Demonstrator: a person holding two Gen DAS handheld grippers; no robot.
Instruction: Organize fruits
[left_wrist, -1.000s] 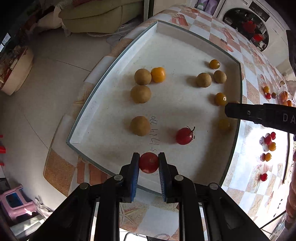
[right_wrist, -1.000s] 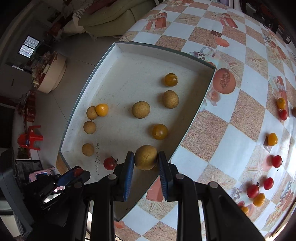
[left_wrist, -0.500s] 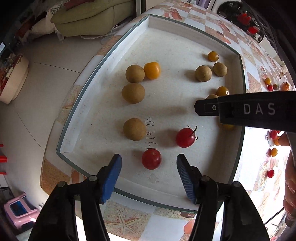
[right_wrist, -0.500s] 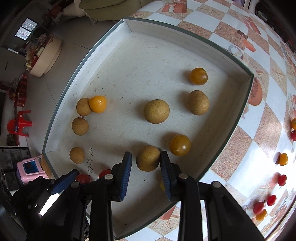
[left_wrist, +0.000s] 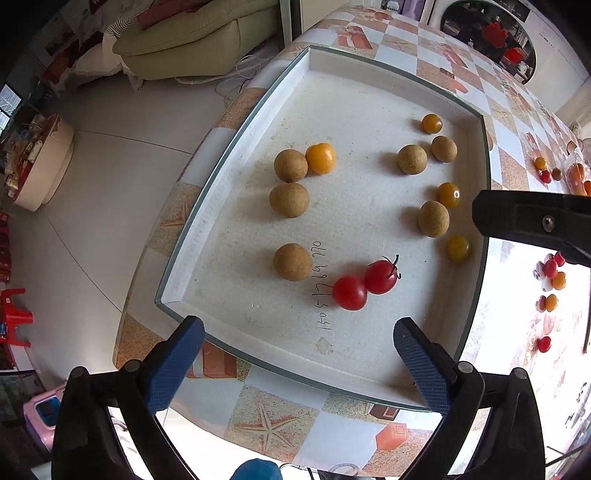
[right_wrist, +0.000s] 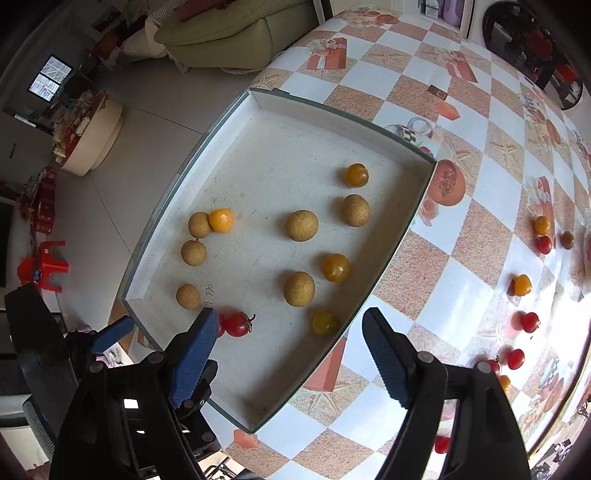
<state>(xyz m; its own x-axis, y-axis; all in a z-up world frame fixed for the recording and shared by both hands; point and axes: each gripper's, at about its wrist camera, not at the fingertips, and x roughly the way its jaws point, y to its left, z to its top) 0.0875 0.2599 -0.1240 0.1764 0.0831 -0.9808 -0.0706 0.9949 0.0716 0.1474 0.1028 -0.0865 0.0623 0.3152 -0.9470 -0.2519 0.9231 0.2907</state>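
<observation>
Both grippers hang empty over the white tray (left_wrist: 369, 384): the left gripper (left_wrist: 297, 354) has its fingers spread wide, and the right gripper (right_wrist: 288, 354) has its fingers wide apart too. Two red tomatoes (left_wrist: 364, 283) sit touching near the tray's front edge. Brown fruits (left_wrist: 289, 194) and yellow tomatoes (left_wrist: 320, 158) lie scattered across the tray, with more small tomatoes (right_wrist: 530, 320) loose on the checkered counter (right_wrist: 458, 240).

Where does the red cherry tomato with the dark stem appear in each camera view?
Left wrist: red cherry tomato with the dark stem, lower centre, touching a stemless red tomato.
Right wrist, lower left, beside the right claw's left finger.
Shared landmark: handwritten black digits on the tray floor.
</observation>
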